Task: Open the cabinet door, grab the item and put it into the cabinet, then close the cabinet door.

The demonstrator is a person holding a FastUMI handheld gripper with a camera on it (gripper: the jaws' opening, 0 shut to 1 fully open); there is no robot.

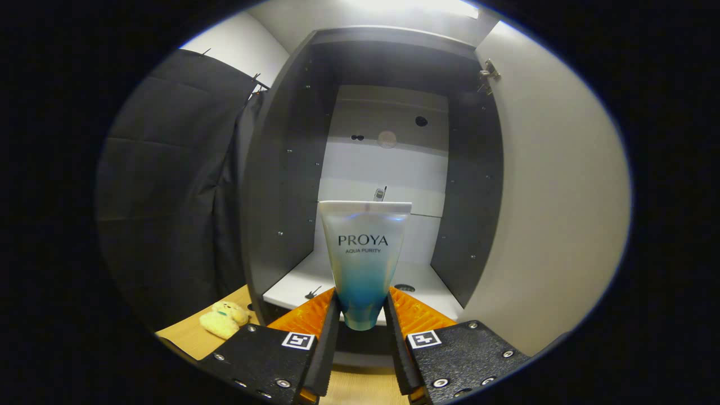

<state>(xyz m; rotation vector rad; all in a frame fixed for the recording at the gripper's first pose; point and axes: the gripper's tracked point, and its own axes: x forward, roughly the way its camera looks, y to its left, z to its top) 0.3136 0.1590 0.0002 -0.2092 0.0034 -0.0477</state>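
The cabinet (281,185) is seen standing open, its grey side walls framing a pale back panel and a white bottom shelf (304,281); on that shelf nothing but small fittings can be made out; the door (551,214) is swung wide to the right, a hinge (488,72) showing near its top. A small yellow plush toy (224,319) lies on the wooden tabletop (185,334), left of the fingers. The tube (364,253) is clamped between both fingers of the gripper (363,315), held upright just before the shelf's front edge; it is frosted white above, blue towards its narrow lower end.
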